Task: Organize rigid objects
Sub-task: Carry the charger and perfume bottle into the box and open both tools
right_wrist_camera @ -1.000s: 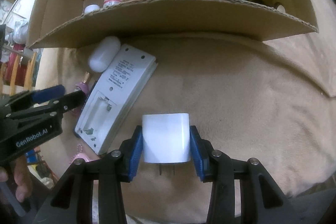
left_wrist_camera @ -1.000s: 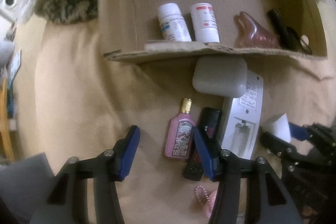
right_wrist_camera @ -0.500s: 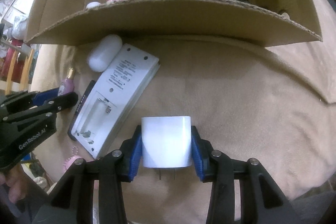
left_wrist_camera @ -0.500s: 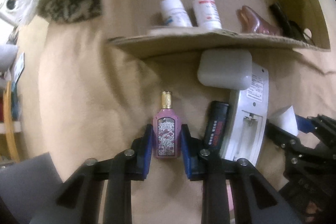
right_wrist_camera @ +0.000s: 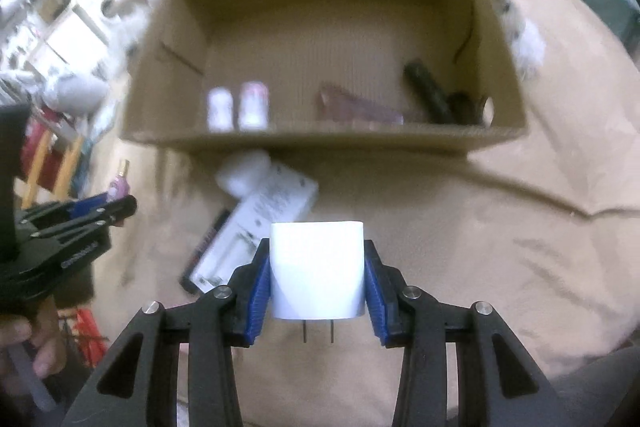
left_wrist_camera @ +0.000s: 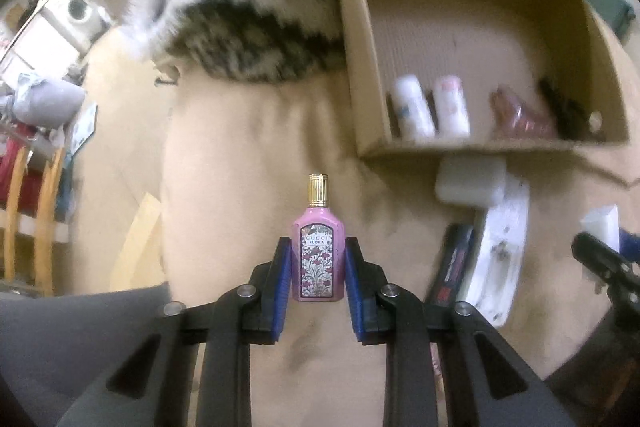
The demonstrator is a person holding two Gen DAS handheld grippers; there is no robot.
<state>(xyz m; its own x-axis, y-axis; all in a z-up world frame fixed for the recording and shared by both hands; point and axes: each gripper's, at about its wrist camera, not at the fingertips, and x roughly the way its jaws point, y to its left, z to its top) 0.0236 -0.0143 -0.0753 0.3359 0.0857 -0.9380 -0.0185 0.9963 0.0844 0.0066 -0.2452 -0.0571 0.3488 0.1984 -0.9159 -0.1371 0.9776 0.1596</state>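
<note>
Over tan blanket (right_wrist_camera: 460, 227), just in front of cardboard box (right_wrist_camera: 496, 27): both loads lifted, carry-to-box step in hand. Left gripper (left_wrist_camera: 318, 267) jaws narrowed in last second, now clamped on perfume bottle (left_wrist_camera: 318, 255), gold cap forward. Right gripper (right_wrist_camera: 317, 275) pads pressed on both sides of white charger (right_wrist_camera: 317, 267), prongs toward camera. Box already holds two pill bottles (right_wrist_camera: 238, 105) and dark items. Next, likely: clear front wall, lower inside, release in free floor space. Remote (right_wrist_camera: 260, 223) remains outside.

Matt corrugated cardboard box (right_wrist_camera: 168, 67) – glossy pink glass perfume bottle (left_wrist_camera: 318, 259), ribbed gold cap.
</note>
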